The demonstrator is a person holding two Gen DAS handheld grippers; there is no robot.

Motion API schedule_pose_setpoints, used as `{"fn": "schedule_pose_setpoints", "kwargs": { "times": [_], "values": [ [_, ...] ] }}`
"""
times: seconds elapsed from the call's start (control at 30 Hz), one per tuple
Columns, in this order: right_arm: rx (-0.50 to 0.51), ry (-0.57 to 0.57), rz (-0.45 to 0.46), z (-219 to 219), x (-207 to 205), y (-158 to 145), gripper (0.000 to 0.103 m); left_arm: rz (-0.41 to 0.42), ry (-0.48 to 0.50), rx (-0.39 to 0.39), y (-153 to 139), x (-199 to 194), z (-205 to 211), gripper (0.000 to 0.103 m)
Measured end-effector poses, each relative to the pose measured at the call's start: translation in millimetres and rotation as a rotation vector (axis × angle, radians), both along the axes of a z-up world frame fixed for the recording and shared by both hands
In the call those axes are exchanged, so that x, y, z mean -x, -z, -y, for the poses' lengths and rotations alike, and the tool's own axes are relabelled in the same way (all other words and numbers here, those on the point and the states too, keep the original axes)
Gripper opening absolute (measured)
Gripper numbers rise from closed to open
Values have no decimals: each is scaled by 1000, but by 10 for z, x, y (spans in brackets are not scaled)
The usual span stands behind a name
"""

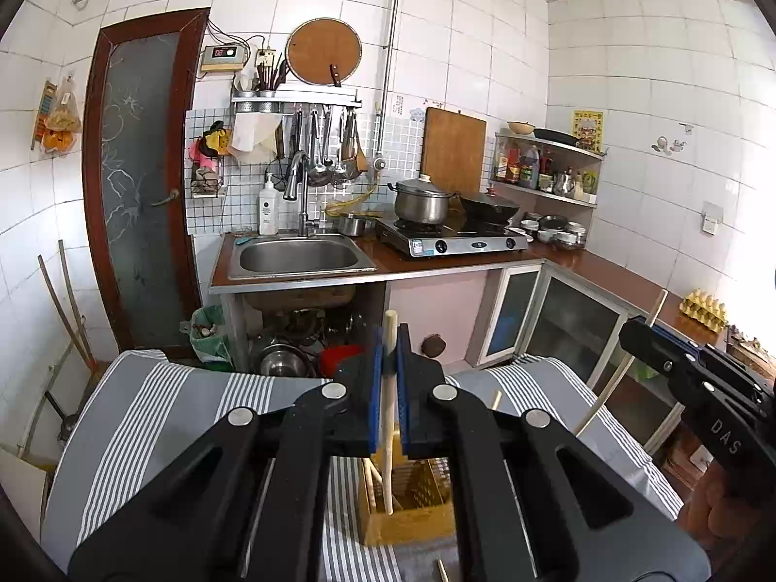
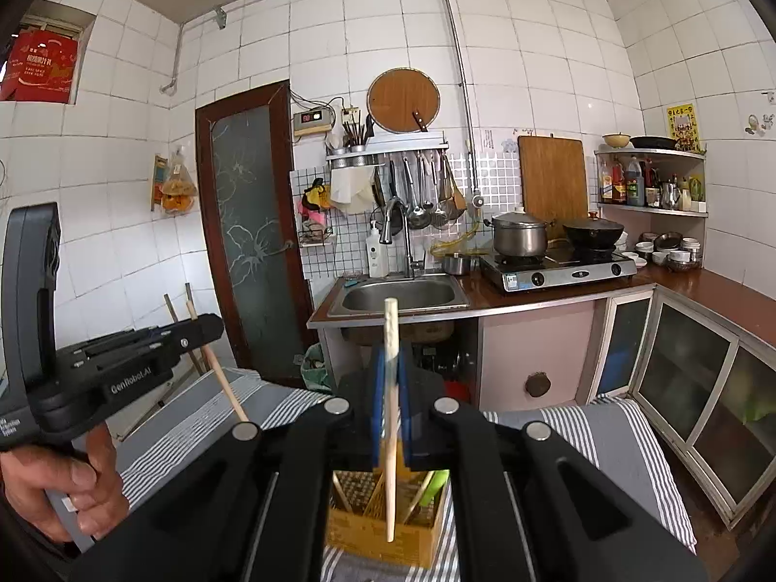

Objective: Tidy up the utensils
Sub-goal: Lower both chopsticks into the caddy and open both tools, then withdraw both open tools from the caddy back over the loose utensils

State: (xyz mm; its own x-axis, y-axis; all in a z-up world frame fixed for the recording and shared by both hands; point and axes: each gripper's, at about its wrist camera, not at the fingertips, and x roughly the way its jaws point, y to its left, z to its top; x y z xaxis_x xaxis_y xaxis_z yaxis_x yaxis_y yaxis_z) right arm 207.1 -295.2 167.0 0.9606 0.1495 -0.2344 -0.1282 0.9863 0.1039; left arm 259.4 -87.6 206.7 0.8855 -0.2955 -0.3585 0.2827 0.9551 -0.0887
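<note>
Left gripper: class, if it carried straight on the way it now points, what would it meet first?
Probably the open cupboard under the sink, beyond the striped table. The left gripper, holding a chopstick, looks clear until there; depth is uncertain.

A grey cloth (image 1: 160, 402) with white stripes lies under the tan wooden holder (image 2: 383, 533). Blue pads (image 1: 374, 388) line black grippers; pale chopsticks (image 2: 390, 417) rise above the holder.
</note>
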Motion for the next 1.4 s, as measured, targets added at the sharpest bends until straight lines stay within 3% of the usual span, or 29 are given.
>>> {"fn": "schedule_pose_setpoints", "kwargs": {
  "times": [0.27, 0.7, 0.73, 0.77, 0.8, 0.87, 0.9, 1.17, 1.4],
  "values": [
    [-26, 20, -28, 69, -361, 138, 5, -34, -8, 23, 140, -329, 25, 4],
    [-55, 22, -125, 34, -722, 551, 7, -133, -26, 11, 633, -622, 42, 4],
    [-52, 31, -139, 38, -750, 586, 7, -145, -33, 4, 685, -650, 40, 10],
    [-44, 49, -158, 48, -782, 631, 12, -154, -35, 1, 717, -661, 36, 29],
    [-37, 69, -165, 62, -796, 649, 28, -160, -40, 4, 745, -681, 15, 35],
    [-22, 124, -164, 117, -793, 662, 42, -163, -58, 13, 768, -697, -35, 40],
    [-28, 128, -166, 148, -792, 651, 41, -164, -59, 19, 764, -695, -61, 40],
    [28, 206, -150, 422, -437, 622, 42, -110, -107, 5, 717, -372, -406, 43],
    [126, 271, -233, 711, 204, 1181, 42, -126, -172, -35, 1164, 251, -847, 43]
  ]
}}
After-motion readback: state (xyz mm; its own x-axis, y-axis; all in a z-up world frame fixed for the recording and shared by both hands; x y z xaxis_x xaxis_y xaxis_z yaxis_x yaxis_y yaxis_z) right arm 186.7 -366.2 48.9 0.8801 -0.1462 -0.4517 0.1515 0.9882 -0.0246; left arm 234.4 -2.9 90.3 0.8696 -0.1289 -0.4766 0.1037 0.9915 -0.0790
